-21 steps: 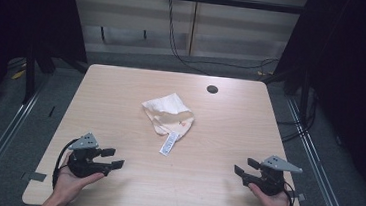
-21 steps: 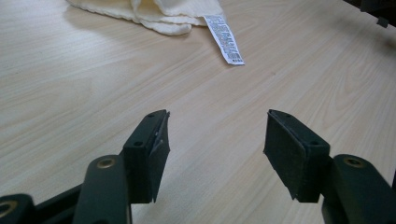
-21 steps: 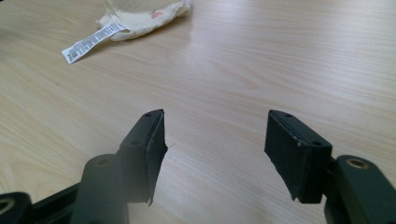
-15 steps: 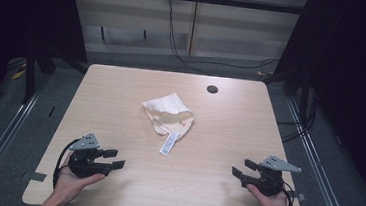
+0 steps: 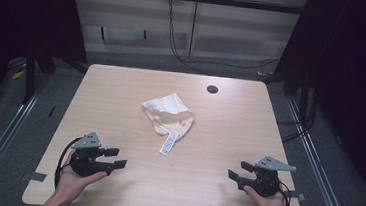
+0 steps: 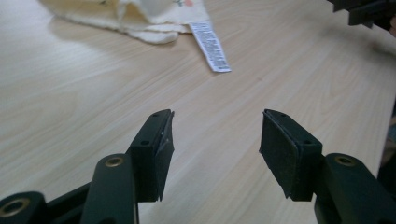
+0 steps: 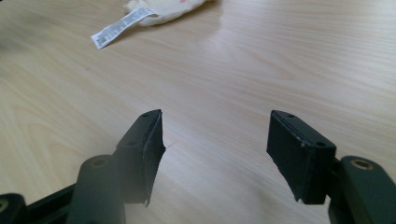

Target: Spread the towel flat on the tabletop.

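A crumpled cream cloth garment (image 5: 168, 115) lies in the middle of the wooden table (image 5: 122, 87), with a white printed label (image 5: 168, 143) trailing from its near edge. The cloth (image 6: 135, 16) and label (image 6: 210, 45) lie ahead of the left gripper (image 6: 215, 135); the label (image 7: 120, 25) and cloth (image 7: 163, 9) are far ahead of the right gripper (image 7: 215, 135). My left gripper (image 5: 116, 158) rests low at the table's front left, open, holding nothing. My right gripper (image 5: 239, 171) sits at the front right, open and holding nothing as well. Both point inward.
A dark round hole (image 5: 212, 89) is set in the table near its far right. Metal rails (image 5: 8, 128) run along both sides of the table. Cables (image 5: 186, 48) hang at the back. The other gripper's jaws (image 6: 369, 11) show at the left gripper view's top right.
The right gripper has shifted slightly left along the front edge. The left gripper and the cloth have not moved.
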